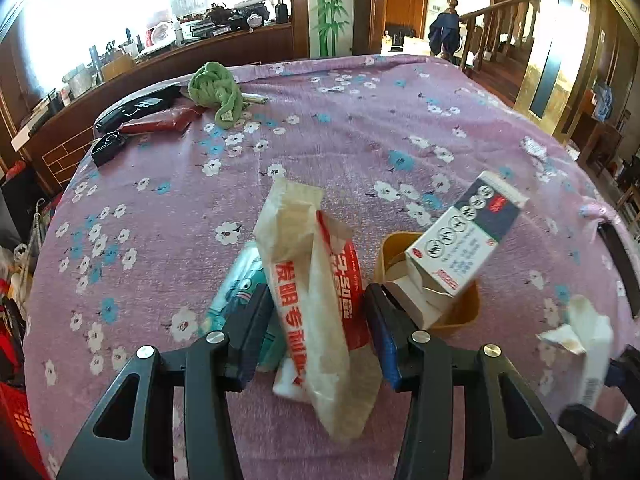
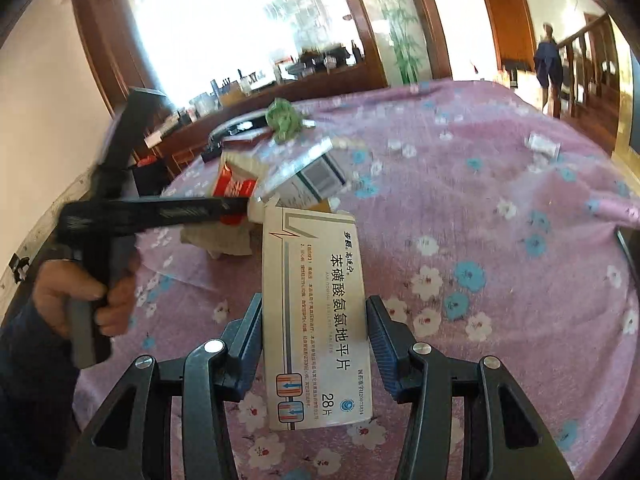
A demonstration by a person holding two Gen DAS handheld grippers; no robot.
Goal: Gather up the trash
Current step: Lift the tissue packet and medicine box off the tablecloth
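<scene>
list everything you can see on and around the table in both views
paper wrapper: 1, white with red print, between the left jaws
teal packet: 1, teal, on the cloth behind the wrapper
yellow bin: 1, yellow, right of the wrapper
dark blue and white box: 1, tilted in the bin's mouth
white medicine box: 1, white, between the right jaws
green cloth: 1, far side of table
red pouch: 1, far left edge
black items: at least 2, far left edge
tablecloth: 1, pink floral
left gripper: 1, black
right gripper: 1, black
hand: 1, on left gripper's handle
</scene>
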